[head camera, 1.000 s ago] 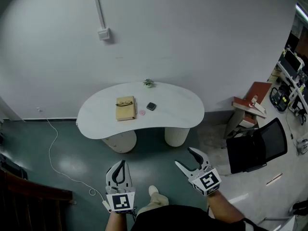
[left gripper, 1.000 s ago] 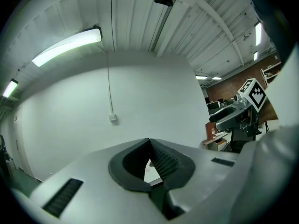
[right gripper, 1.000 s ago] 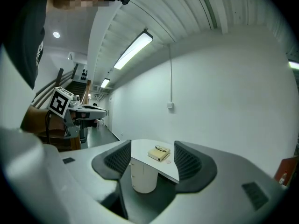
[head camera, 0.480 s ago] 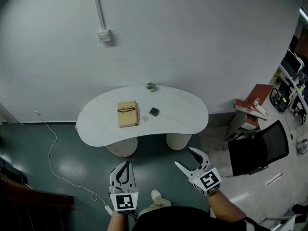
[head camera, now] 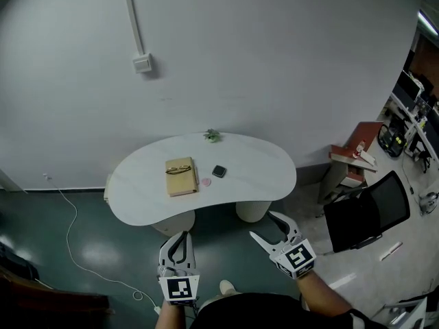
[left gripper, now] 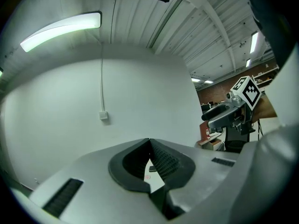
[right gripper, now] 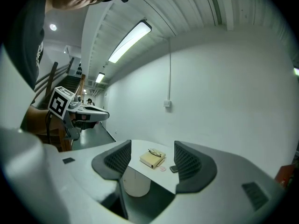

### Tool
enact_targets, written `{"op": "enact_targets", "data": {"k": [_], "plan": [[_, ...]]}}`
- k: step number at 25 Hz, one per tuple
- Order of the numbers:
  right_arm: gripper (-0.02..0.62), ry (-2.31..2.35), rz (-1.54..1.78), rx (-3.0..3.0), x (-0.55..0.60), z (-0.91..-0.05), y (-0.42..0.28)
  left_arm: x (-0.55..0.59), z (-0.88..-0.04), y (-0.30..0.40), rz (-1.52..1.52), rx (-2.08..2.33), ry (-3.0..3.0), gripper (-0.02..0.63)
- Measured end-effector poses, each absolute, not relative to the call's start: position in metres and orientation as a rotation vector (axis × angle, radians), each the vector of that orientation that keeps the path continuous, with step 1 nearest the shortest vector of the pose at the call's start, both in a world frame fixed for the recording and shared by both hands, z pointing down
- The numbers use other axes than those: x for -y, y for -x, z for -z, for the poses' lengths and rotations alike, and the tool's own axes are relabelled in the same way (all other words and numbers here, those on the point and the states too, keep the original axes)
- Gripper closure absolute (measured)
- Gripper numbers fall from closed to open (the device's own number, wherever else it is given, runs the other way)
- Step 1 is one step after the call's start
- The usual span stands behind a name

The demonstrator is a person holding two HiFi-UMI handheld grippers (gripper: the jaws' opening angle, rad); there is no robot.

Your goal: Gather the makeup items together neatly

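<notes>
Both grippers are held low in front of the person, well short of the table [head camera: 137, 197], and both point toward 12 o'clock. The left gripper [head camera: 180, 236] is level and straight, with its jaws closed tip to tip on nothing; a sliver of tabletop shows through the gap behind the tips. The right gripper [head camera: 261, 224] is angled toward 11 o'clock, with its jaws wide apart and nothing between them.

Five things lie on the one kidney-shaped table, two of them likely makeup:
- One tan book [head camera: 180, 177] sits left of centre.
- One pair of glasses [head camera: 180, 168] rests on the book.
- One pink piece [head camera: 204, 181] lies just beside the book at its 3 o'clock.
- One dark case [head camera: 219, 171] lies near the pink piece at its 2 o'clock, not touching it.
- One small green thing [head camera: 212, 136] sits at the table's 12 o'clock edge, against the wall.

The tabletop's right half is bare. Open green floor lies between the grippers and the near edge. A black chair [head camera: 367, 211] stands at 3 o'clock of the grippers. A white cable [head camera: 72, 235] trails over the floor at 9 o'clock.
</notes>
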State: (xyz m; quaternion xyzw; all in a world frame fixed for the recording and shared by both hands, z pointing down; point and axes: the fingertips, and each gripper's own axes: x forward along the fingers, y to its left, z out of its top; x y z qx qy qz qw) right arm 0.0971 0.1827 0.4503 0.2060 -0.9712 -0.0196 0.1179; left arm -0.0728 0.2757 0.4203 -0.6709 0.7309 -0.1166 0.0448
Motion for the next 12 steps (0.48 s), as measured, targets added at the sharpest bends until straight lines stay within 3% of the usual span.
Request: {"op": "enact_targets", "data": {"k": [12], "plan": [[0.318, -0.668, 0.129, 2.813, -0.181, -0.437, -0.082, -0.255, -0.423, 0.081, 0.347, -2.13, 2.151, 0.584]]}}
